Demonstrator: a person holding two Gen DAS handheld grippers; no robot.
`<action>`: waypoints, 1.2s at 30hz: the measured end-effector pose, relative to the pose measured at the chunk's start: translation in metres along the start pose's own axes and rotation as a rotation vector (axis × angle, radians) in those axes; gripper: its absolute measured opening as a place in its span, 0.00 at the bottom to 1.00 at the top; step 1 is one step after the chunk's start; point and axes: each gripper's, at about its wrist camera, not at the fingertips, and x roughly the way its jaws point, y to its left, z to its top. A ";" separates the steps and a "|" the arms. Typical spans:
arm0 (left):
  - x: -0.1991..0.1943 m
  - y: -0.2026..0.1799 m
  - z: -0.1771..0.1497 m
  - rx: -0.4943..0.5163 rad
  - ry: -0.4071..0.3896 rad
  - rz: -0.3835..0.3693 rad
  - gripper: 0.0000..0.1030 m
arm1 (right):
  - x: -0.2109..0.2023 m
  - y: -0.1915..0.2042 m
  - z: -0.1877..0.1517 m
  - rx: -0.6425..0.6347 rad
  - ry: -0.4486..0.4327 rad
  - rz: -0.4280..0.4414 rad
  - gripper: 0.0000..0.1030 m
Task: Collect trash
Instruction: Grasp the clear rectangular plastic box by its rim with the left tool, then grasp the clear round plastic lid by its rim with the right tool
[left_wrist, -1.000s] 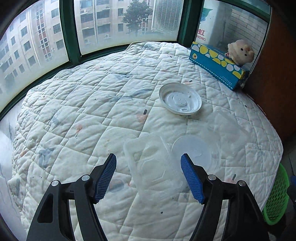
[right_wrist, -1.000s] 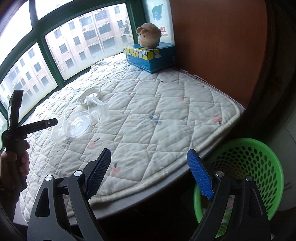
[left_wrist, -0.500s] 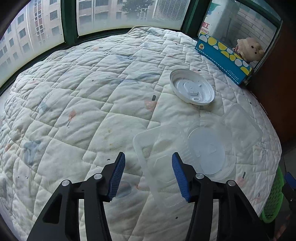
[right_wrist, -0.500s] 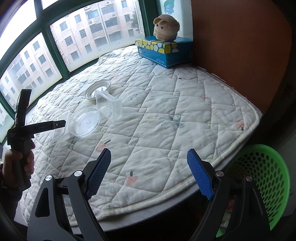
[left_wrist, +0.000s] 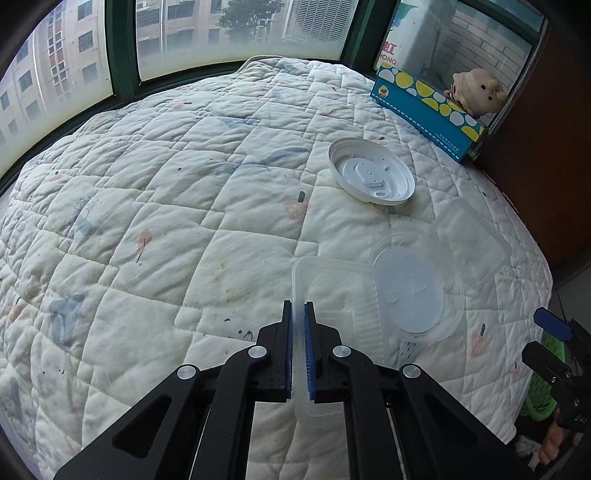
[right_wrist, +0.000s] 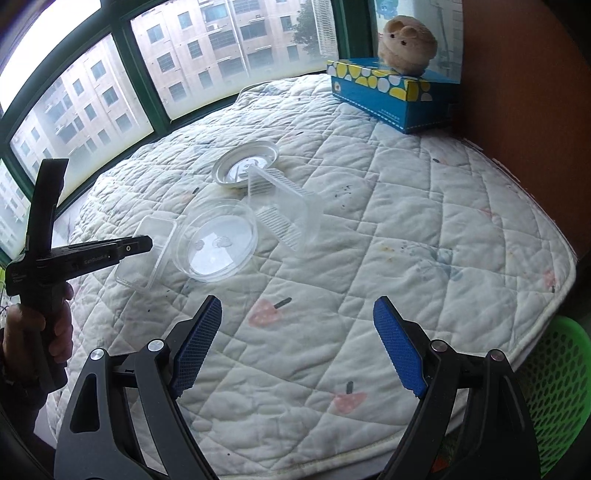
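My left gripper (left_wrist: 298, 308) is shut on the near left wall of a clear rectangular plastic tray (left_wrist: 332, 291), which lies on the white quilt (left_wrist: 184, 221). A clear round lid (left_wrist: 413, 295) overlaps the tray's right side. Beyond it are a second clear container (left_wrist: 472, 243) and a white round lid (left_wrist: 371, 176). My right gripper (right_wrist: 297, 302) is open and empty over the quilt's near edge, apart from the tray (right_wrist: 140, 273), the round lid (right_wrist: 218, 245) and the tilted clear container (right_wrist: 288, 210). The left gripper (right_wrist: 146, 243) shows at the tray, held by a hand (right_wrist: 55, 328).
A green perforated basket (right_wrist: 554, 369) stands on the floor off the quilt's right edge. A blue and yellow tissue box (right_wrist: 391, 96) with a plush toy (right_wrist: 406, 40) on it sits at the back. Green-framed windows border the far side; a brown panel stands on the right.
My left gripper's jaws have closed from wide apart onto the tray's wall. My right gripper has moved from over the basket to over the quilt, nearer the containers.
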 end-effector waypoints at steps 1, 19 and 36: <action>-0.001 0.002 0.000 0.001 -0.002 0.002 0.06 | 0.004 0.004 0.001 -0.007 0.005 0.008 0.81; -0.013 0.041 0.007 -0.023 -0.027 -0.014 0.06 | 0.082 0.065 0.029 -0.129 0.081 0.037 0.86; -0.019 0.031 0.001 -0.001 -0.033 -0.041 0.06 | 0.081 0.068 0.025 -0.108 0.068 0.014 0.86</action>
